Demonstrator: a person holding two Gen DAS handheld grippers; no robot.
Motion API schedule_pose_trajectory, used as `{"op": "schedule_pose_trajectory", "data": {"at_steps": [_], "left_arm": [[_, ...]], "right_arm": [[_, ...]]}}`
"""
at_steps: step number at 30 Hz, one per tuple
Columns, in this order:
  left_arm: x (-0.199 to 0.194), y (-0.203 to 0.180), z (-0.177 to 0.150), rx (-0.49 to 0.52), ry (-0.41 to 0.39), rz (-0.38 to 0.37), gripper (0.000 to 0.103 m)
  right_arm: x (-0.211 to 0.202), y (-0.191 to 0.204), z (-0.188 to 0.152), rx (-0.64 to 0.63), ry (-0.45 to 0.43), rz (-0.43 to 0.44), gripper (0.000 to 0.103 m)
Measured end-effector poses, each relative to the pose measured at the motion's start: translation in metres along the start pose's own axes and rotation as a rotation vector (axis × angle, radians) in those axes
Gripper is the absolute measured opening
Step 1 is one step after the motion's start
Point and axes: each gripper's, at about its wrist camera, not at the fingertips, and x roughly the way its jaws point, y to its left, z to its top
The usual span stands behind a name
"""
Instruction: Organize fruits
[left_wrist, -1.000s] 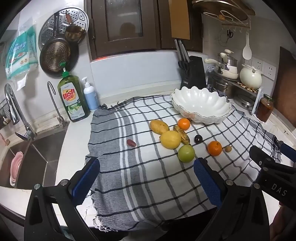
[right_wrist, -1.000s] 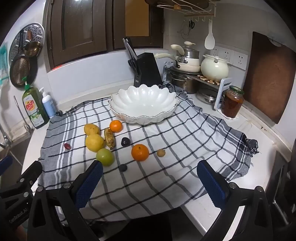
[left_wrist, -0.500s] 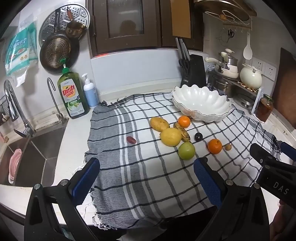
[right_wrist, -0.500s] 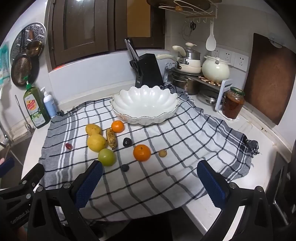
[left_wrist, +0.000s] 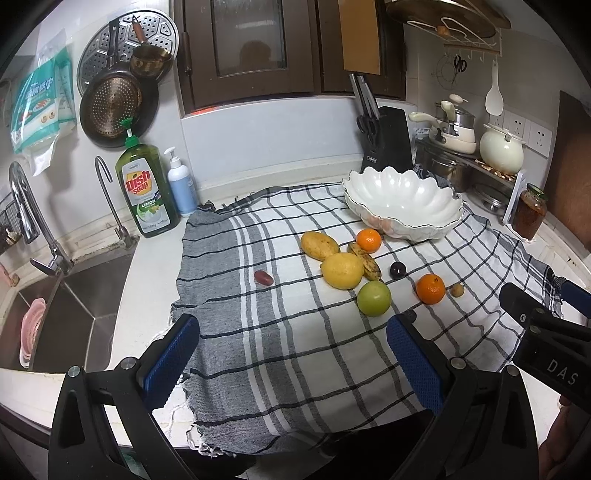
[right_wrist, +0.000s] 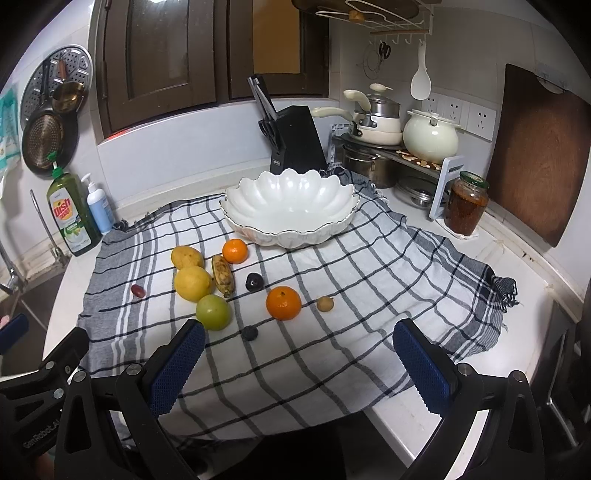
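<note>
left gripper (left_wrist: 291, 362): fingers wide apart, holding nothing
right gripper (right_wrist: 299, 363): the same
small dark fruit (right_wrist: 250, 332): hidden in left view

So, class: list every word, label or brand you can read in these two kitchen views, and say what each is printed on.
"Dish soap" and "LEMON": green bottle by the sink.
"DAS": black body of the right gripper, seen in the left wrist view.
"GenRobot.AI": body of the left gripper, seen in the right wrist view.
Knife block badge: too small to read.
Hanging packet print: blurred, unreadable.
</note>
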Motion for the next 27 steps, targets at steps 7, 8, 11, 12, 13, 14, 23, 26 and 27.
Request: {"op": "schedule_pose_trajectory", "data": {"at_steps": [7,8,11,12,13,14,23,26,27], "left_arm": [[0.0014,-0.0006,-0.0004,0.006,0.008,-0.001,0.103],[0.0014,-0.001,-0.0006,0.007,0.008,-0.001,0.103],[0.0015,-0.0008,-0.0001,0.006,0.008,-0.001,0.103],[0.0016,-0.0009,-0.0002,0.006,0.008,0.0,0.103],[0.0015,-0.0009,-0.0005,0.007,0.008,0.0,0.103],[0.0016,-0.0008,-0.0005,0.007,0.008,-0.001,0.103],[0.0016,-0.0006,-0.0009,0.008,0.007,0.0,0.103],[0.0016,-0.0002,-0.0011,0.007,0.007,-0.001,0.103],[0.0016,-0.0003,-0.0011,0.007,0.007,0.0,0.103]], "right_arm": [[0.0015,-0.0016,0.0,0.003,0.001,-0.002,0.103],[0.0023,-0.0023,-0.0003,0.002,0.0,-0.001,0.103],[0.0026,-0.0021,-0.0003,0.003,0.001,0.001,0.103],[0.0026,-0.002,-0.0003,0.003,0.001,0.002,0.103],[0.0026,-0.0019,-0.0004,0.003,0.001,0.001,0.103],[0.0027,-0.0019,-0.0004,0.002,0.0,0.0,0.103],[0.0031,-0.0014,-0.0003,0.003,0.001,0.002,0.103],[0.0034,-0.0013,-0.0003,0.004,0.002,0.001,0.103],[0.0033,-0.0013,-0.0003,0.003,0.002,0.002,0.103]]}}
